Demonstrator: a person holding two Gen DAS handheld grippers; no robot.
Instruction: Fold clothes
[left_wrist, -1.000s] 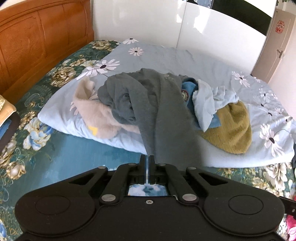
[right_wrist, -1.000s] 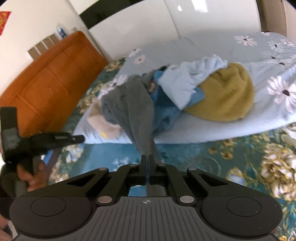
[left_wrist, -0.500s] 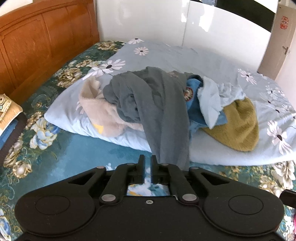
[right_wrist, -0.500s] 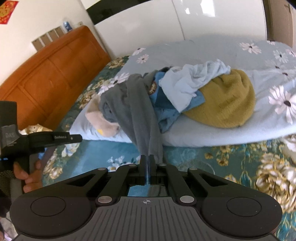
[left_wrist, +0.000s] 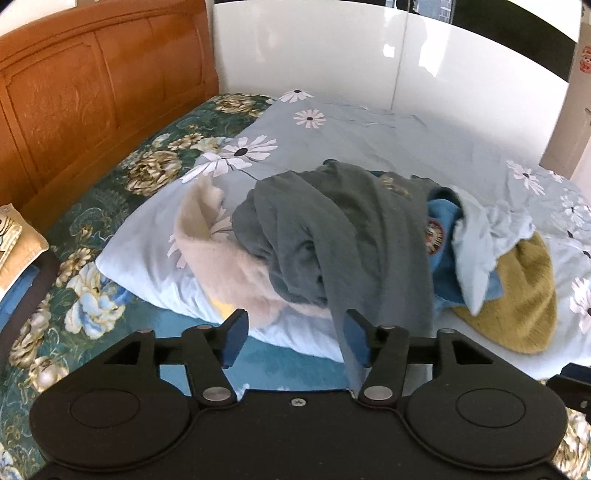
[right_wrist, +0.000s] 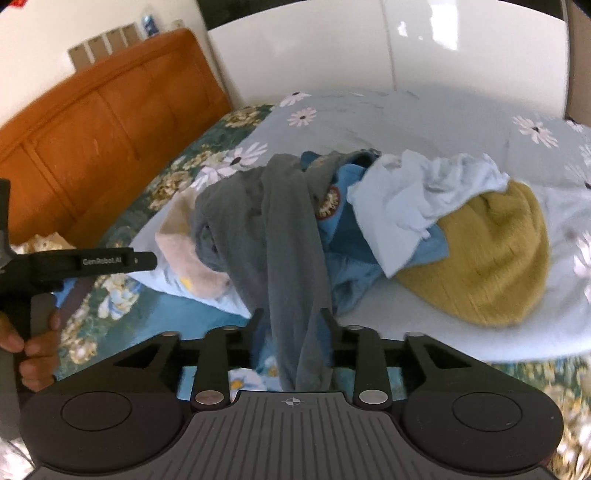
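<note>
Five garments lie heaped on the pale blue daisy-print quilt (left_wrist: 369, 140), and none of them is folded.

In the left wrist view, the grey garment (left_wrist: 343, 236) sits on top of the heap, with a long strip of it running down off the near edge of the quilt. The left claw (left_wrist: 295, 338) stands wide, gripping nothing; the strip passes across its right-hand finger, and I cannot tell whether it touches. A cream fleece piece (left_wrist: 218, 254) lies left of the grey garment on the quilt, while a blue piece with a round badge (left_wrist: 441, 221), a pale blue shirt (left_wrist: 476, 251) and a mustard knit (left_wrist: 524, 295) lie to its right. The wooden headboard (left_wrist: 92, 99) stands well beyond the quilt's left end.

In the right wrist view, the same grey strip hangs down between the fingers of the right claw (right_wrist: 293, 334), which stands part open around it without pinching. The person's hand (right_wrist: 33, 343) holds the left tool off the quilt's left end.

With neither claw gripping, the strip can slide down onto the flowered bedsheet (right_wrist: 436, 373). If either claw closes low on the strip and pulls, the bunched body may drag the blue piece and the pale blue shirt off the quilt, since they lie tangled against it.
</note>
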